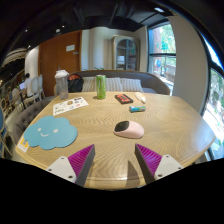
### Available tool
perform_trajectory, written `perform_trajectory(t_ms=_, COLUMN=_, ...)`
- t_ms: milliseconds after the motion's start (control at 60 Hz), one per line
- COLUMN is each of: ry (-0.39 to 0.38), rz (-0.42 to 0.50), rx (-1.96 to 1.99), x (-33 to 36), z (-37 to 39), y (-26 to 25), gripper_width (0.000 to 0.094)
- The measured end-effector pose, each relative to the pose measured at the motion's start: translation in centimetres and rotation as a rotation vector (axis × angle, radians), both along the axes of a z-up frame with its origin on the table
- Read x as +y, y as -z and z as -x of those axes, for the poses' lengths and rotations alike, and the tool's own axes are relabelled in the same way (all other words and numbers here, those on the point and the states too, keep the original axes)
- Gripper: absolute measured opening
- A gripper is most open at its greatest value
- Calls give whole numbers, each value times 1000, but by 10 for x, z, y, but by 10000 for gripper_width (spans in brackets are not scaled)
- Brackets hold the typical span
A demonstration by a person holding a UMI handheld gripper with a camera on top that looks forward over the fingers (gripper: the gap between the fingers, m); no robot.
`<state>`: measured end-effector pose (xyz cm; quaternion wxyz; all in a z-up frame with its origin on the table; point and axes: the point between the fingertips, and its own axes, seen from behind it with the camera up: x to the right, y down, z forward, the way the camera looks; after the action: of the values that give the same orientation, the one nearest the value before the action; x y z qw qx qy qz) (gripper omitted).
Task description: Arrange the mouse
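A pink computer mouse lies on the round wooden table, a little beyond my fingers and slightly right of the midline. A light-blue cloud-shaped mouse mat lies on the table to the left, beyond my left finger. My gripper is open and empty, low over the table's near edge. Its magenta pads stand wide apart with only bare wood between them.
A green can stands at the far side, with a clear lidded jar left of it. A white sheet, a dark card, a white box and a small teal item lie beyond the mouse. A grey sofa stands behind.
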<state>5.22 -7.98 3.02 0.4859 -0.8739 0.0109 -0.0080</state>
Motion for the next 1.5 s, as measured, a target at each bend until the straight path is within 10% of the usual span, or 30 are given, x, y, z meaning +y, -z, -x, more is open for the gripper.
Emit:
perform_trajectory(t_ms=667, ry=15, rz=79, rx=31, x=136, z=-100, y=42, gripper_width=808)
perform_trajectory(t_ms=1200, ry=142, rz=69, rx=-15, x=136, z=-108, y=40, gripper_width=440)
perform_trajectory(t_ms=1500, ry=127, rz=-231, rx=48, x=80, z=52, y=-100, gripper_width=423)
